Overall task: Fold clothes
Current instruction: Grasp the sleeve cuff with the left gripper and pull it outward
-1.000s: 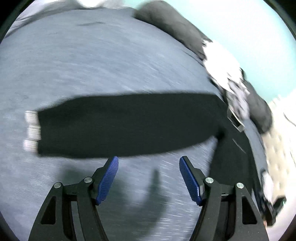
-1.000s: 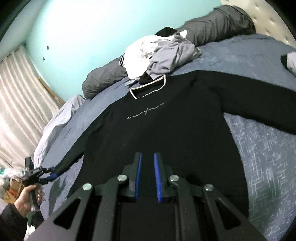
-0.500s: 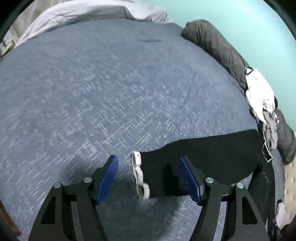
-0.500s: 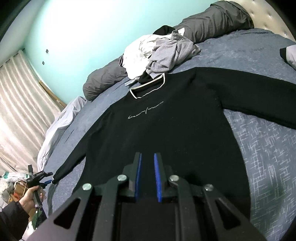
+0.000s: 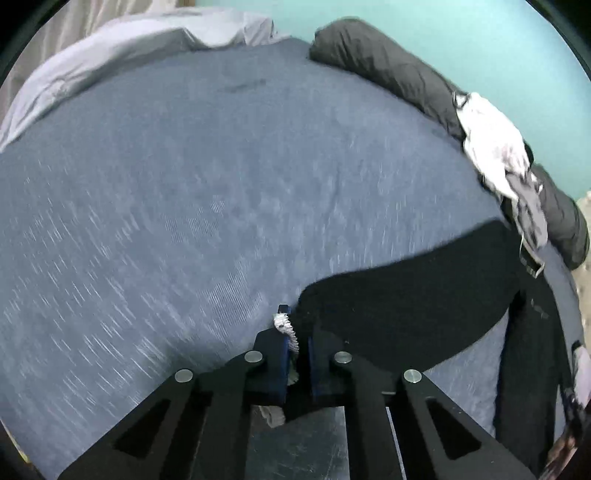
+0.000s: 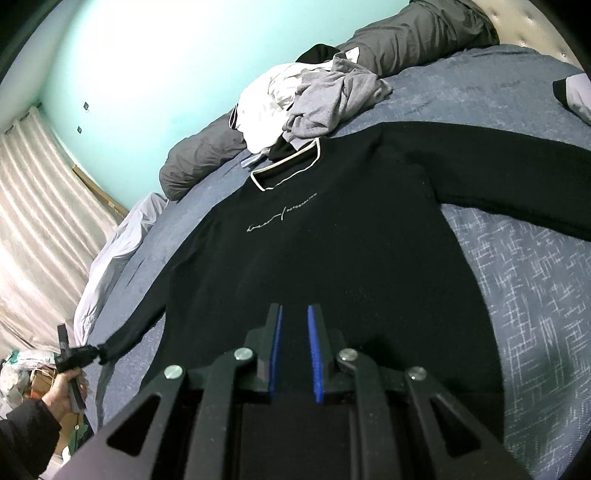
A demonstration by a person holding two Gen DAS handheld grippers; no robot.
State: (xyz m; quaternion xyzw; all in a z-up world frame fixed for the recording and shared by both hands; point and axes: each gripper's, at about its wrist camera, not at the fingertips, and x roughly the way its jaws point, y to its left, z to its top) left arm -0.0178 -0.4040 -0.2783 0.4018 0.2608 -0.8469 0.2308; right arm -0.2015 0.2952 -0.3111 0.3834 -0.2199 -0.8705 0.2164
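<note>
A black sweater (image 6: 332, 258) with a white-edged collar lies flat, front up, on the blue bed cover (image 6: 535, 295). My right gripper (image 6: 294, 310) sits at its bottom hem, pads nearly together with black cloth between them. The sweater's left sleeve (image 5: 406, 302) stretches out toward my left gripper (image 5: 299, 332), whose jaws are closing and press on the white ribbed cuff (image 5: 290, 330). In the right wrist view the left gripper (image 6: 74, 358) shows at the far left, held by a hand (image 6: 62, 398), with the sleeve end bunched in it. The other sleeve (image 6: 517, 177) runs off to the right.
A heap of white and grey clothes (image 6: 314, 99) lies just beyond the collar, against a long dark grey bolster (image 6: 199, 158). A pale sheet (image 5: 129, 44) edges the far side of the bed. Curtains (image 6: 37, 221) hang at the left, a padded headboard (image 6: 517, 22) at the right.
My left gripper travelled along the sleeve to its end and went from wide open to shut on the cuff. The right gripper has stayed where it was.
</note>
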